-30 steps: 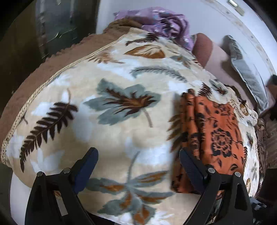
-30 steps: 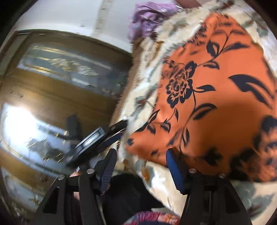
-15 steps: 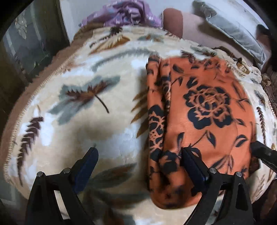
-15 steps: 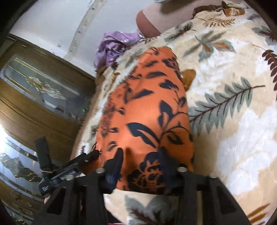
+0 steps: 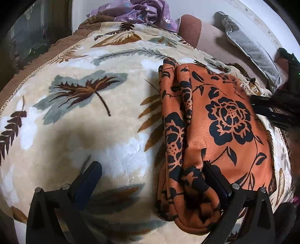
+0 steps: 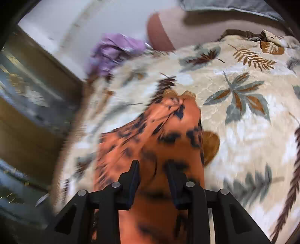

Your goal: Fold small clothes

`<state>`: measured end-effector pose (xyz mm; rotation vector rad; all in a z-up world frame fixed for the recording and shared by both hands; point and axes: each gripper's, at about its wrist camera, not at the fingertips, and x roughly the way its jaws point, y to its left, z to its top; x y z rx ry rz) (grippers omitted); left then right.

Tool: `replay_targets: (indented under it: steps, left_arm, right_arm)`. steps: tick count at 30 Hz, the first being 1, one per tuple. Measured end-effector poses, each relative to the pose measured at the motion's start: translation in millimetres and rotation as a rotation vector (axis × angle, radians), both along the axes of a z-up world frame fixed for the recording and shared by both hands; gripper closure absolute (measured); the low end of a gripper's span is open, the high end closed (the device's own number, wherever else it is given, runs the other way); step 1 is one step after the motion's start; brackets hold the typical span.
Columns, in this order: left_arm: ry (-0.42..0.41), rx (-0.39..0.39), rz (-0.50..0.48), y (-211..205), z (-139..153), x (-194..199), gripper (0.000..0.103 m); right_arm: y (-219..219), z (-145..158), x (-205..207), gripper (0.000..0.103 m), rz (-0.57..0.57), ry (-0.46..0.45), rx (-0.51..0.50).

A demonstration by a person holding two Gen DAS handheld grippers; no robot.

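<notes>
An orange cloth with black flowers (image 5: 225, 122) lies folded on the leaf-print blanket (image 5: 84, 131), its left edge bunched in pleats. My left gripper (image 5: 151, 164) hangs low over that near left edge. Its jaws are opening wide, with one finger over bare blanket and the other resting on the cloth. In the right wrist view, which is blurred by motion, my right gripper (image 6: 153, 165) is narrowed on a gathered edge of the orange cloth (image 6: 168, 131), which fills the gap between its fingers. A dark blurred streak (image 5: 271, 110) crosses the cloth's right edge.
A crumpled purple garment (image 5: 138, 11) lies at the blanket's far end, also seen as a purple garment (image 6: 112, 50). A brown bolster (image 5: 189, 28) and a grey pillow (image 5: 249, 48) lie behind it by the white wall. A wooden glazed door (image 6: 28, 112) stands beside the bed.
The left gripper came down and sideways until its right finger rests on the cloth's left edge. The right gripper's fingers narrowed on the cloth's near edge, then swung fast across the bed.
</notes>
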<state>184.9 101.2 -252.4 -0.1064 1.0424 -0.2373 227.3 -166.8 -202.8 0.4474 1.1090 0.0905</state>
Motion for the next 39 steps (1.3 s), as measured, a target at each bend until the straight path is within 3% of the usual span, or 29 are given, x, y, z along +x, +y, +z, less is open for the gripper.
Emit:
replay_targets:
  steps: [3, 7, 13, 17, 19, 22, 26, 32, 35, 39]
  left_arm:
    - [-0.021, 0.013, -0.009, -3.7, -0.4, -1.8, 0.0]
    - [-0.021, 0.005, -0.009, -2.8, -0.5, -2.1, 0.0]
    - [-0.012, 0.007, -0.013, -2.6, -1.4, -0.7, 0.0]
    - [-0.017, 0.019, -0.024, -4.8, -2.5, -0.1, 0.0]
    - [-0.017, 0.023, -0.022, -5.3, -2.9, 1.0, 0.0]
    - [-0.015, 0.022, -0.025, -5.9, -2.0, 1.2, 0.0]
    - [-0.012, 0.021, -0.014, -6.3, -0.7, -0.3, 0.0]
    - [-0.009, 0.026, -0.009, -6.6, -0.6, 0.1, 0.0]
    - [-0.011, 0.035, -0.005, -8.6, -0.3, 0.3, 0.0]
    - [-0.026, 0.063, -0.006, -13.6, 0.8, -1.1, 0.0]
  right_arm:
    - [7.6, -40.7, 33.3, 0.068, 0.015, 0.102, -0.055]
    - [18.7, -26.0, 46.8, 0.069, 0.043, 0.152, -0.135]
    - [62.6, 10.0, 49.5, 0.067, 0.185, 0.036, -0.021]
    - [104.6, -22.1, 70.5, 0.067, 0.25, 0.082, -0.062]
    - [108.5, -41.6, 77.1, 0.059, 0.236, 0.087, -0.089]
    - [99.4, -35.6, 76.4, 0.057, 0.211, 0.092, -0.046]
    - [77.7, -6.9, 56.2, 0.058, 0.205, 0.059, 0.008]
    - [19.8, 29.0, -5.3, 0.058, 0.074, -0.006, -0.014]
    - [10.3, 28.3, -39.0, 0.058, 0.075, 0.004, -0.035]
    - [11.1, -0.5, -69.5, 0.057, 0.081, 0.008, -0.078]
